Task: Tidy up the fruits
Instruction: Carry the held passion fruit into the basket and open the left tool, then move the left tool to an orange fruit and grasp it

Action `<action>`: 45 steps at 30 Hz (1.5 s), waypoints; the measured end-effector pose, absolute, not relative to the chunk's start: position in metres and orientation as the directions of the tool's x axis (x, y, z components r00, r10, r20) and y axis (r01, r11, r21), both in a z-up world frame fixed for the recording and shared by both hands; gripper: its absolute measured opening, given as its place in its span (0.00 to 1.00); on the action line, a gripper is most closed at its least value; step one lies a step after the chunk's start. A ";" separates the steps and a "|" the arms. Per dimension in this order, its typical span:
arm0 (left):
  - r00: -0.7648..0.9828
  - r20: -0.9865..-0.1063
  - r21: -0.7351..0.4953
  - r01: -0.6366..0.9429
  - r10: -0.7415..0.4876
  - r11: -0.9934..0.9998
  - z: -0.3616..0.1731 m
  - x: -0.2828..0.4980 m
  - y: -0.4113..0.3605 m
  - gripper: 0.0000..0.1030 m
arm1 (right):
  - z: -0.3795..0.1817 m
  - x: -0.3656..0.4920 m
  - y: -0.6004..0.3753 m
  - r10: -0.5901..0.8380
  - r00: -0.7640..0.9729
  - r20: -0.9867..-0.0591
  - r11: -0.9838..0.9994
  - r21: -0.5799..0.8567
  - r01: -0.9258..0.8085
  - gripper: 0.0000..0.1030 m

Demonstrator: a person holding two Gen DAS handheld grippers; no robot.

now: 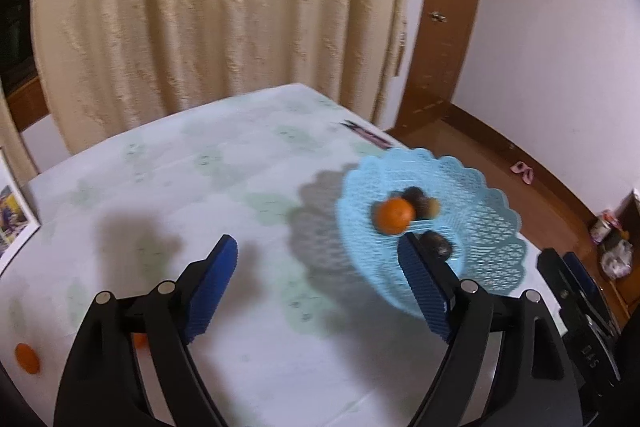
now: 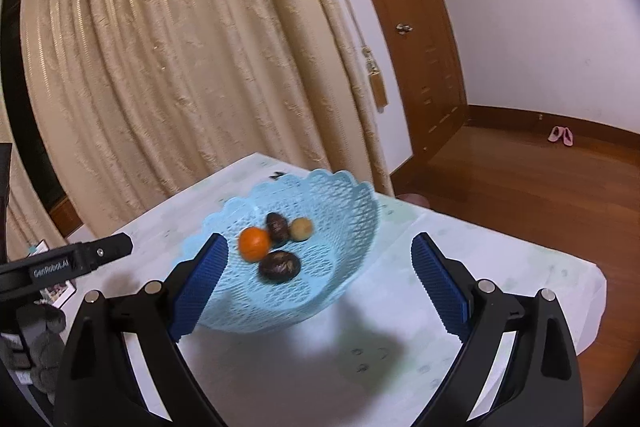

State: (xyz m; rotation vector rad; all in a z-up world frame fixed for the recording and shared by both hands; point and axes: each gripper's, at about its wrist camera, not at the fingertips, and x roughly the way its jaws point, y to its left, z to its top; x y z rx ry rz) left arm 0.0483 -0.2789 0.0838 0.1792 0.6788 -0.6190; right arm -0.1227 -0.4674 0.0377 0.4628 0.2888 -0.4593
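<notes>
Light blue lattice basket [image 2: 320,203] sits on the white-covered table [image 2: 500,279], near the far right corner. Count inside, right wrist view: four fruits. One orange [image 2: 253,243], two dark brown fruits, one small yellowish fruit [image 2: 300,229]. Nearer dark fruit [image 2: 279,265] lies long axis left-right; farther dark fruit [image 2: 277,226] runs front-to-back, between the orange and the yellowish one and seeming to touch both. Left wrist view shows two more orange fruits loose on the table, well apart from the basket: one at the near left edge [image 1: 27,358], one mostly hidden behind the tool finger [image 1: 140,340]. Right view does not take these in. Left view is blurred; the basket fruits read only as an orange [image 1: 394,215] with dark shapes behind. Left tool [image 1: 318,279] is spread wide, nothing between its blue pads, above bare cloth left of the basket. Right tool [image 2: 320,277] is likewise spread wide and empty, over the basket's near rim.
</notes>
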 end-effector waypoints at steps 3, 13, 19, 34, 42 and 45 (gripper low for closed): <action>0.624 -0.634 -0.049 0.558 -0.457 0.828 0.089 0.054 -0.259 0.81 | 0.040 -0.121 -0.459 -0.333 0.869 -0.366 0.809 0.362 0.463 0.92; 0.667 -0.640 -0.024 0.478 -0.381 0.878 0.091 0.067 -0.192 0.83 | 0.052 -0.113 -0.432 -0.286 0.885 -0.367 0.843 0.344 0.415 0.92; 0.642 -0.683 -0.074 0.416 -0.350 0.906 0.076 0.085 -0.147 0.82 | 0.055 -0.104 -0.413 -0.251 0.891 -0.377 0.865 0.325 0.381 0.92; 0.524 -0.771 -0.156 0.398 -0.363 0.904 0.026 0.106 -0.124 0.66 | 0.053 -0.085 -0.374 -0.192 0.888 -0.418 0.913 0.256 0.318 0.92; 0.494 -0.782 -0.181 0.403 -0.379 0.897 0.016 0.112 -0.127 0.60 | 0.048 -0.076 -0.364 -0.167 0.882 -0.441 0.922 0.247 0.298 0.92; 0.472 -0.789 -0.204 0.403 -0.394 0.892 0.012 0.115 -0.126 0.55 | 0.046 -0.072 -0.360 -0.157 0.880 -0.449 0.928 0.239 0.287 0.92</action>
